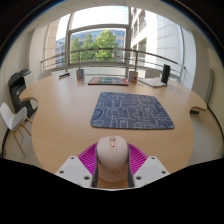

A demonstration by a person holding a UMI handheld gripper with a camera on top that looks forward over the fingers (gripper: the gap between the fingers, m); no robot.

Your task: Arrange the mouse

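Observation:
A pale beige computer mouse [111,160] sits between my gripper's [111,163] two fingers, its nose pointing forward. Both magenta pads [90,158] press against its sides, and it is held above the wooden table [60,115]. A dark patterned mouse mat [132,110] lies on the table beyond the fingers, a little to the right. The rear of the mouse is hidden between the fingers.
A laptop or flat dark pad [107,80] and a few small items [80,74] lie at the far side of the table near the windows. A dark cylinder [166,73] stands at the far right. Chairs [14,118] stand at the left.

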